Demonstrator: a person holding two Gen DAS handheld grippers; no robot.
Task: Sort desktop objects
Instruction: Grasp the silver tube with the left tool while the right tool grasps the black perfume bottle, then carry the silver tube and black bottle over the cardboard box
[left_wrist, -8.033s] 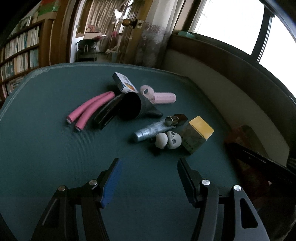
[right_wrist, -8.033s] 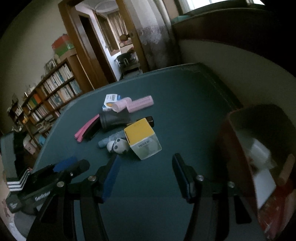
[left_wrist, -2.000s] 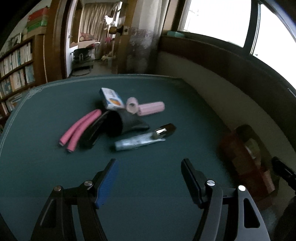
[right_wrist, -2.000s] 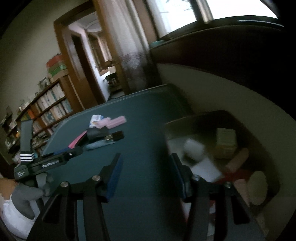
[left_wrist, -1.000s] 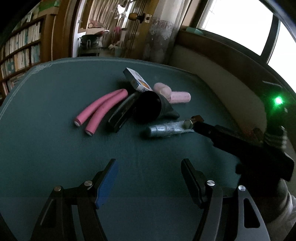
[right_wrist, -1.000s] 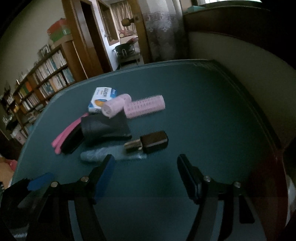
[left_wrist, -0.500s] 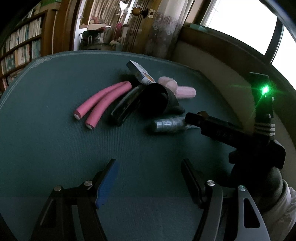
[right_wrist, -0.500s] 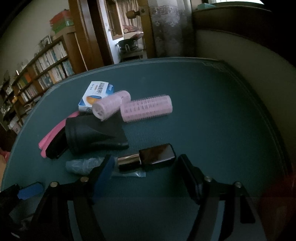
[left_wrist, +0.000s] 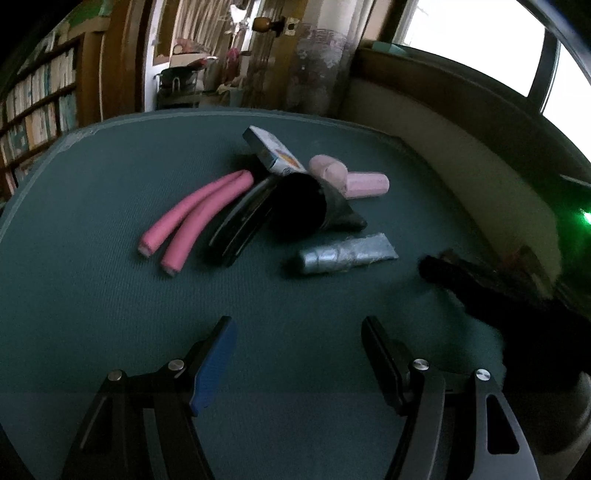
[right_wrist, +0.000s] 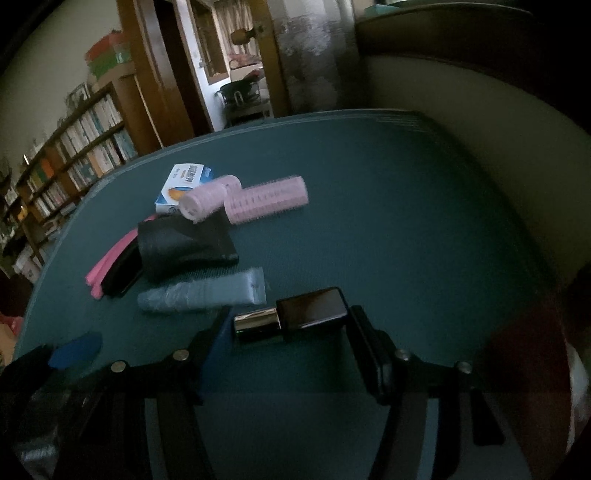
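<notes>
My right gripper has come forward in the last second, and now the small dark bottle with the metallic cap lies crosswise between its two fingers. Before, this bottle was lying ahead of the gripper, next to the grey-blue wrapped tube; now it is inside the opening. The fingers are much nearer to its two ends than half a second ago, but I cannot tell if they already press on it or only frame it. In the left wrist view the bottle is hidden behind the dark right gripper, so the tube appears alone there.

My left gripper is spread wide above the bare green tabletop and holds nothing.

I judge that the bottle is the next thing to sort, and the grasp is almost made. The other things wait on the tabletop: two pink foam rods, a black funnel-shaped nozzle, two pink hair rollers and a small white and blue carton.
</notes>
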